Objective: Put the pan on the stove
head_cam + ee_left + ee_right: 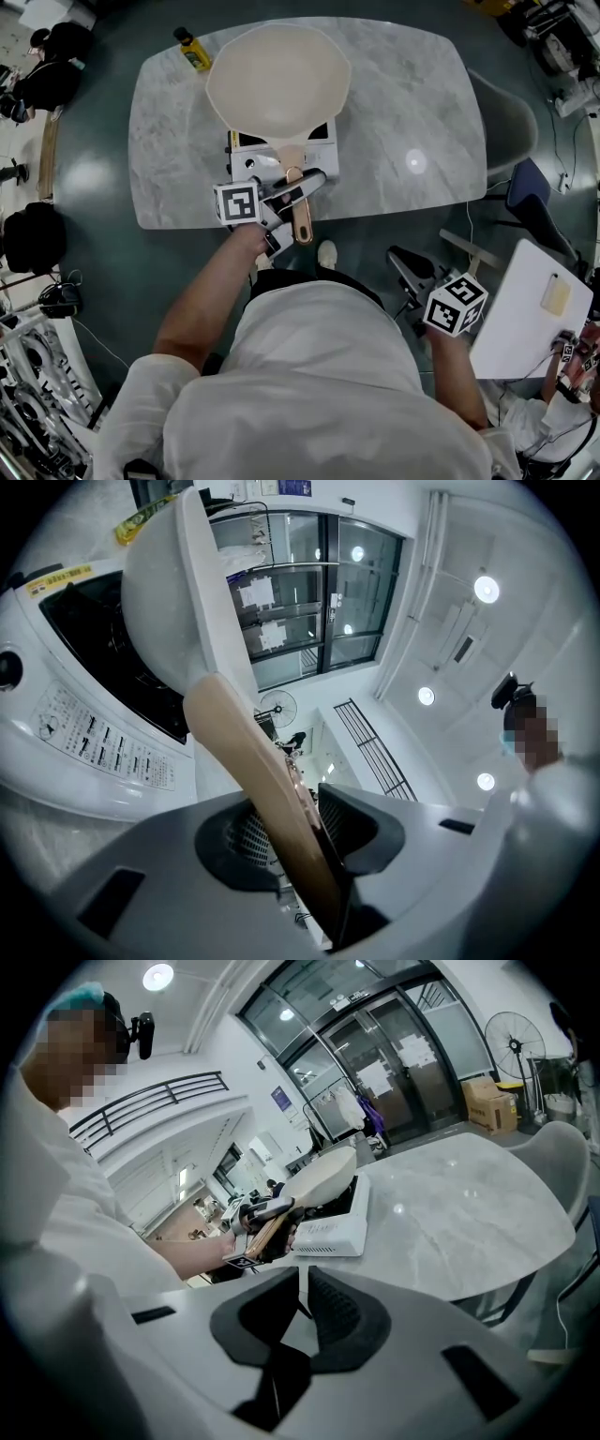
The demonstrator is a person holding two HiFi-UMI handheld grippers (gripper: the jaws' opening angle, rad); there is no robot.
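Note:
A cream pan point(278, 80) sits on the white single-burner stove point(246, 164), its tan handle point(300, 202) pointing toward me. My left gripper point(305, 187) straddles that handle. In the left gripper view the handle point(272, 799) runs between the jaws and leans on the right one, with a thin gap at the left pad, so the jaws are open around it. The pan bowl point(159, 583) rests over the stove's black top point(84, 724). My right gripper point(412, 272) hangs below the table edge at my right side, shut and empty point(305, 1288).
The stove stands near the front edge of a marble table point(403, 112). A yellow bottle point(194, 49) stands at the table's far left. A grey chair point(511, 117) is at the right. Another person holds a white board point(525, 309) close to my right gripper.

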